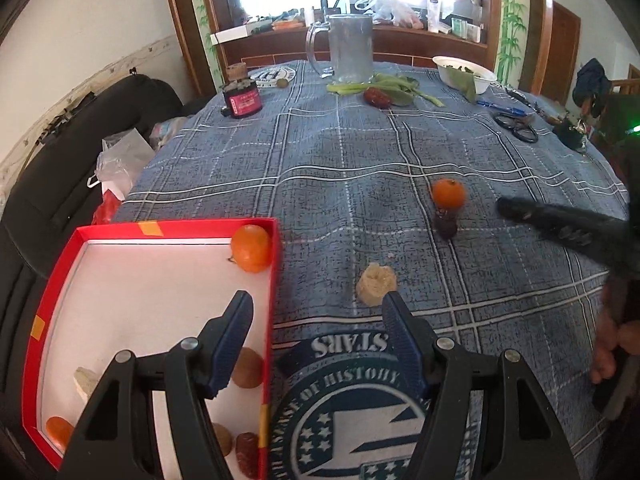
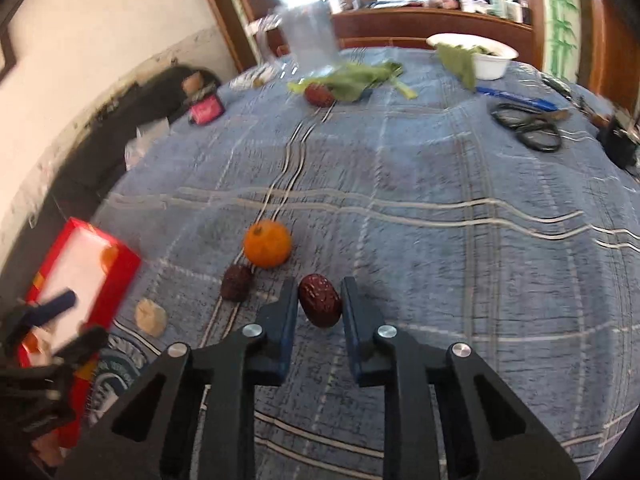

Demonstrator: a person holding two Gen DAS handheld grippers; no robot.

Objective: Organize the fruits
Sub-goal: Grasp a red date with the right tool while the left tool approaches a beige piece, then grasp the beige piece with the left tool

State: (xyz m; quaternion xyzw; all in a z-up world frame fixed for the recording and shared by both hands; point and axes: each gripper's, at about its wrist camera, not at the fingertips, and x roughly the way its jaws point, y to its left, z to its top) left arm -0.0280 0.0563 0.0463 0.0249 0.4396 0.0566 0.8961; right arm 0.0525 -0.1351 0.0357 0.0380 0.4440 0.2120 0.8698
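A red box (image 1: 52, 280) with a white floor sits at the table's left; it holds an orange (image 1: 251, 248), a brown round fruit (image 1: 249, 368), a red date (image 1: 246, 452) and other pieces. My left gripper (image 1: 318, 312) is open and empty, over the box's right wall. On the cloth lie an orange (image 1: 448, 193), a dark date (image 1: 446, 226) and a pale lump (image 1: 376, 283). My right gripper (image 2: 320, 300) is shut on a red date (image 2: 320, 300), held above the cloth, right of the orange (image 2: 267, 243) and dark date (image 2: 237, 282). The box (image 2: 124, 276) is at its left.
At the far side stand a glass mug (image 1: 348, 48), a red jar (image 1: 240, 98), leafy greens with another red date (image 1: 376, 96), a white bowl (image 1: 464, 74), scissors (image 1: 516, 126) and a blue pen (image 1: 500, 107). A black sofa (image 1: 60, 184) lies left of the table.
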